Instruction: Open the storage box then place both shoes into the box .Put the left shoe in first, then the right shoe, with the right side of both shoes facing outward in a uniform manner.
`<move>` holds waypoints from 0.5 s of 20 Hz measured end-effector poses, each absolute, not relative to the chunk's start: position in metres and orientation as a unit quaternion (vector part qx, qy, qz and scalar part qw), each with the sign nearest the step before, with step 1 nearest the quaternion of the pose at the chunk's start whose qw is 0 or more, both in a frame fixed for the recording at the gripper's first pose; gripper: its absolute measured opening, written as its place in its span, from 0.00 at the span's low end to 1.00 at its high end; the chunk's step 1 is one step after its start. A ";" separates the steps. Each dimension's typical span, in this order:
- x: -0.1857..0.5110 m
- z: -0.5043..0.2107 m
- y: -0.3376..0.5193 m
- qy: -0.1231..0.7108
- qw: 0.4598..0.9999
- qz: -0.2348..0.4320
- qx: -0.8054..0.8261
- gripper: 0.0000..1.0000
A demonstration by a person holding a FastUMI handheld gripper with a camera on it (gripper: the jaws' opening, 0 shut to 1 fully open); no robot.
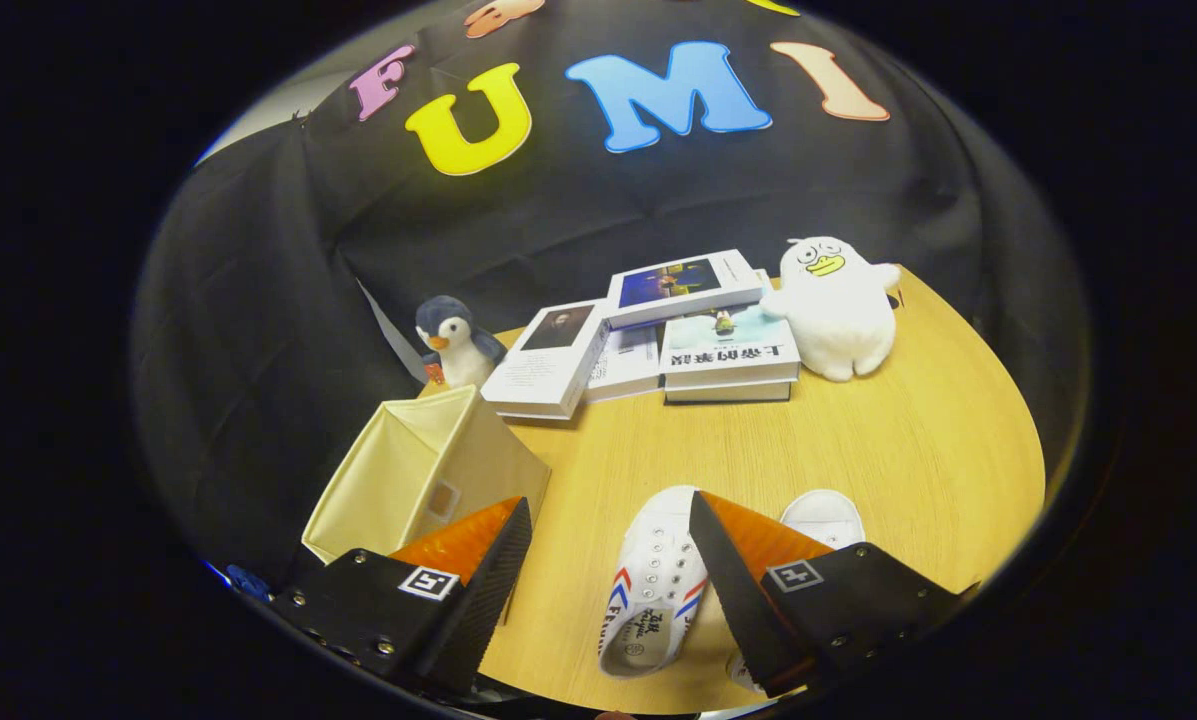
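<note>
A cream fabric storage box (428, 470) stands on the round wooden table (858, 440), its top open, just ahead of my left finger. Two white canvas shoes lie toe-away near my right finger. One shoe (655, 585), with red and blue side stripes, lies mostly between the fingers, close against the right one. The other shoe (824, 517) is largely hidden behind the right finger (758, 560). My gripper (608, 510) is open and hovers above the table, holding nothing.
At the back of the table lie several stacked books (658, 340). A small penguin plush (455, 343) stands to their left, behind the box. A white duck plush (840, 305) sits to their right. Black cloth surrounds the table.
</note>
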State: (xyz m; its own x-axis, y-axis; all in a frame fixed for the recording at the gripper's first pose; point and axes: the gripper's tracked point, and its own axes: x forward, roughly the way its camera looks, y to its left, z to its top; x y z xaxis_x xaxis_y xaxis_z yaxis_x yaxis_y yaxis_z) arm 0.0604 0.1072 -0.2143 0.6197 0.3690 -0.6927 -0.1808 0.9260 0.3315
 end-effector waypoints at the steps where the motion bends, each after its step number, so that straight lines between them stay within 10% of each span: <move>1: 0.061 -0.224 0.104 0.417 0.889 0.152 0.113 0.96; 10: 0.047 -0.287 0.087 0.487 0.857 0.138 0.094 0.97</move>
State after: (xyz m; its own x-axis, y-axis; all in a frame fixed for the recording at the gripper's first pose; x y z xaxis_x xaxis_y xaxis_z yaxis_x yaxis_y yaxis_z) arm 0.0469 0.0868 -0.2871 0.4870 0.3283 -0.8094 -0.1450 0.9442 0.2957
